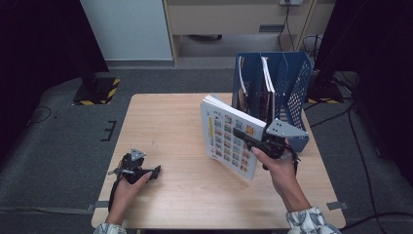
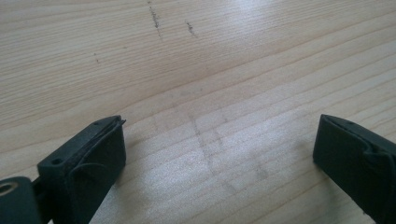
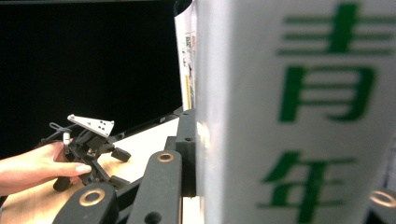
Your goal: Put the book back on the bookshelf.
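A book is held upright, ready to be filed in the blue rack.

On the wooden table [image 1: 170, 126], the blue mesh file rack [image 1: 292, 83] stands at two o'clock, with volumes already in its slots. The book [image 1: 229, 136] is carried on edge just at the rack's seven o'clock, clamped near its spine by the right gripper [image 1: 243, 134]. It would best be kept vertical, lined up with a free slot, and lowered before release. The left gripper [image 1: 153, 171] rests at eight o'clock, jaws wide with nothing between them.

One book [image 1: 229, 139], one rack [image 1: 287, 83], two tongs [image 1: 243, 134].
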Demonstrator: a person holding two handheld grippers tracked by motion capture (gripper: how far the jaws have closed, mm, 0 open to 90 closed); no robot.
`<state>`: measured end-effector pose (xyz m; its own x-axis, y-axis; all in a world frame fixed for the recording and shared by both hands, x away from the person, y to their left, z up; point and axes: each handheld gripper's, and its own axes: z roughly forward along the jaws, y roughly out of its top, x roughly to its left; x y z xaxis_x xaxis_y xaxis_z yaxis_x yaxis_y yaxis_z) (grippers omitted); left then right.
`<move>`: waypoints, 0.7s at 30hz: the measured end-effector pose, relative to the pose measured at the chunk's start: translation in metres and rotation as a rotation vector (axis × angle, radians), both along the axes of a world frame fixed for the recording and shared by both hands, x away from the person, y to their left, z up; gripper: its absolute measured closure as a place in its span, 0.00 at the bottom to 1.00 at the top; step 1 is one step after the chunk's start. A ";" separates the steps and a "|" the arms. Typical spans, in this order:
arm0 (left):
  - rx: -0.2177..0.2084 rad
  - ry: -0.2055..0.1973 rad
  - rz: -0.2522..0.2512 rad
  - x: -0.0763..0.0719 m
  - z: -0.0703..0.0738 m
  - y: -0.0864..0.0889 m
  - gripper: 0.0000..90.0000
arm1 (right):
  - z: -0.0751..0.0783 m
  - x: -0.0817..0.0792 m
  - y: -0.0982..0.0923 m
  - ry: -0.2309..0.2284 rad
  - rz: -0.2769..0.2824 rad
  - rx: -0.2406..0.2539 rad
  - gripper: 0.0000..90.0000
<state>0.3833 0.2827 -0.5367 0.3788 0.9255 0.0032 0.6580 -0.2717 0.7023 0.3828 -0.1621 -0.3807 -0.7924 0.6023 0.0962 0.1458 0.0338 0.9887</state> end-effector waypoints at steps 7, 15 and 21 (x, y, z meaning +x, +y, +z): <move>-0.001 0.000 -0.002 0.000 0.000 0.000 0.02 | 0.000 -0.006 -0.014 -0.002 -0.004 0.004 0.82; -0.001 0.000 -0.002 0.000 0.000 0.000 0.02 | 0.001 -0.011 -0.028 -0.004 -0.020 -0.001 0.82; 0.000 0.002 -0.004 0.000 0.000 0.000 0.01 | 0.004 -0.018 -0.038 -0.006 -0.032 0.005 0.82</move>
<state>0.3836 0.2822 -0.5368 0.3822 0.9241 0.0028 0.6583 -0.2744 0.7010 0.3648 -0.2003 -0.3768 -0.7733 0.6270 0.0947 0.1409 0.0242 0.9897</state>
